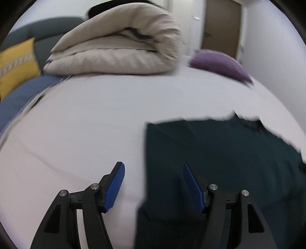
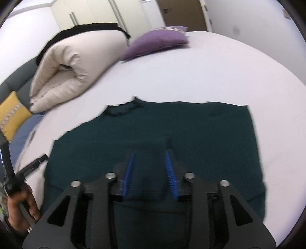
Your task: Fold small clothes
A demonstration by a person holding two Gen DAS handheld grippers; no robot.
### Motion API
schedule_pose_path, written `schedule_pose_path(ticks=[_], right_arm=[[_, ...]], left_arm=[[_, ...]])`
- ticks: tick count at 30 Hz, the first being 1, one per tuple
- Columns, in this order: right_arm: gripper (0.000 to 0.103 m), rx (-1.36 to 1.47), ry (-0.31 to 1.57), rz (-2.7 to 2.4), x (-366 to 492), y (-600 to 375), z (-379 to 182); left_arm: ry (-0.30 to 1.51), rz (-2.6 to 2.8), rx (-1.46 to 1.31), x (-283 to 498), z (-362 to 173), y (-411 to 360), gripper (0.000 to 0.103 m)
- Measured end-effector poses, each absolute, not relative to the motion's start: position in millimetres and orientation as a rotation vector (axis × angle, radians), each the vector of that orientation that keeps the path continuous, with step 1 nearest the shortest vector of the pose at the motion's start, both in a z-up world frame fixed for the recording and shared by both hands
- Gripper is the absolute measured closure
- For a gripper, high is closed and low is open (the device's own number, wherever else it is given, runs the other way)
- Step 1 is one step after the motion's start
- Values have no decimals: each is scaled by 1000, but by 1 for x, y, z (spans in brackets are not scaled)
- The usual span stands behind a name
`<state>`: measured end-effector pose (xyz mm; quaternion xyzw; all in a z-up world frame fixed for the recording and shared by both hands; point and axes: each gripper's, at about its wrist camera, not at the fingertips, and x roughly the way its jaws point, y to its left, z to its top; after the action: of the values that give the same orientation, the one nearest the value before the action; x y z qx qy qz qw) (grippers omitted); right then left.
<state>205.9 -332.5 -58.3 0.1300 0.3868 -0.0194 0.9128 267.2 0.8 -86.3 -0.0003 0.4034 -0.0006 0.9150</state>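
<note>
Currently, left wrist view: left gripper (image 1: 154, 168) is spread wide, blue ribbed pads (image 1: 114, 188) apart, nothing between them. It hangs over the white bed sheet (image 1: 91, 118), straddling the left edge of the dark green knit garment (image 1: 220, 153): left pad over bare sheet, right pad over the fabric. Garment lies flat on the bed from 3 to 6 o'clock in frame; its far edge is blurred. Folded beige duvet (image 1: 116, 49) sits at 12 o'clock, purple cushion (image 1: 221, 64) at 1-2 o'clock, yellow cushion (image 1: 16, 63) against a grey-blue sofa (image 1: 49, 28) at 9-10 o'clock. Brown door (image 1: 221, 24) behind, at 1 o'clock.

Right wrist view: right gripper (image 2: 150, 153) is at a narrower gap, pads (image 2: 170, 172) either side of a raised fold of the dark green garment (image 2: 191, 130). Cloth fills the gap, but whether the pads actually press it is unclear. Garment is spread flat across the centre of the bed sheet (image 2: 191, 72), neckline towards 11 o'clock. Left gripper (image 2: 32, 164) shows at 8-9 o'clock, just beside the garment's left edge, with the person's hand (image 2: 21, 208) on its handle at 8 o'clock. Beige duvet (image 2: 76, 63) at 10-11 o'clock, purple cushion (image 2: 155, 42) at 12, yellow cushion (image 2: 11, 115) at 9. Cream wardrobe doors (image 2: 86, 11) along the top.
</note>
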Motion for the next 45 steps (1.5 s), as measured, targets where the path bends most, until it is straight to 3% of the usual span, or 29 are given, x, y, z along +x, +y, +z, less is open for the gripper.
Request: schedule_pose_path(ticks=[3,5,11,12,17,28,38,45], right_arm=[[69,230,949,-48,222,-321,-91],[71,213,900,-37,215,-323,-97],[67,280,872,-146,142,-351,-68],[64,294,849,-141,124,-354,-62],[34,380,785,-98,14,-365,-44],[33,651,829,-43,-124,-395,-80],[33,810,867,66,-157,-410,-97],[33,840,881,58,-178,-423,-95]], left_arm=[[935,-30,16,274,-120,-1,34],[952,-42,-64,277,-121,13,29],[956,-56,-154,240,-103,50,31],[947,-65,-171,229,-98,57,31],[969,-217,-280,145,-85,91,31],[1155,-403,-444,3,-113,124,31],[1248,-572,-741,4,-134,137,33],[1275,-597,-789,0,-141,137,48]])
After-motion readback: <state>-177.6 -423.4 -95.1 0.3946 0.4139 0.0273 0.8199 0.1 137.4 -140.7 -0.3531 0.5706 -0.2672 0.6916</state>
